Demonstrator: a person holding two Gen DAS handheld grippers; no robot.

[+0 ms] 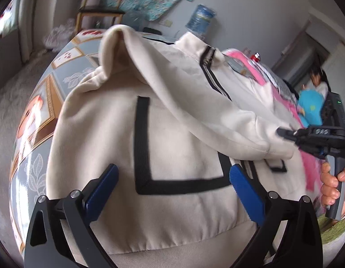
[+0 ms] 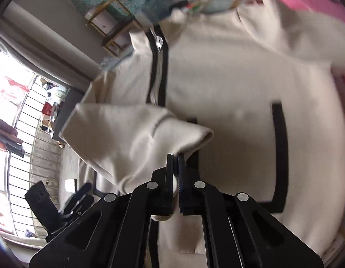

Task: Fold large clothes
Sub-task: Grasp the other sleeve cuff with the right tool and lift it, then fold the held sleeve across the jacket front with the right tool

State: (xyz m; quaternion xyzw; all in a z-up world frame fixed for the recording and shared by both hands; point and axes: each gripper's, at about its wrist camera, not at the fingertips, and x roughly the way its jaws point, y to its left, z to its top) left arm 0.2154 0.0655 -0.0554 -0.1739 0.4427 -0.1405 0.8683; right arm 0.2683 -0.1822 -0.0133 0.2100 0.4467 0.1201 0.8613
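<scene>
A cream zip jacket (image 1: 177,138) with black pocket trim lies on a table; it also fills the right wrist view (image 2: 228,84). My left gripper (image 1: 172,176) is open, blue fingers (image 1: 101,189) spread just above the jacket's lower front, holding nothing. My right gripper (image 2: 175,160) is shut on the cuff end of the jacket's sleeve (image 2: 132,134) and holds it lifted across the body. In the left wrist view the right gripper (image 1: 284,134) pinches that sleeve (image 1: 217,102) at the right.
The table has a blue patterned cloth (image 1: 38,120). Pink clothing (image 1: 282,98) and a blue toy (image 1: 311,109) lie beyond the jacket. A wooden chair (image 1: 98,6), a water bottle (image 1: 200,19) and a person (image 1: 318,82) are behind. A barred window (image 2: 20,138) is at left.
</scene>
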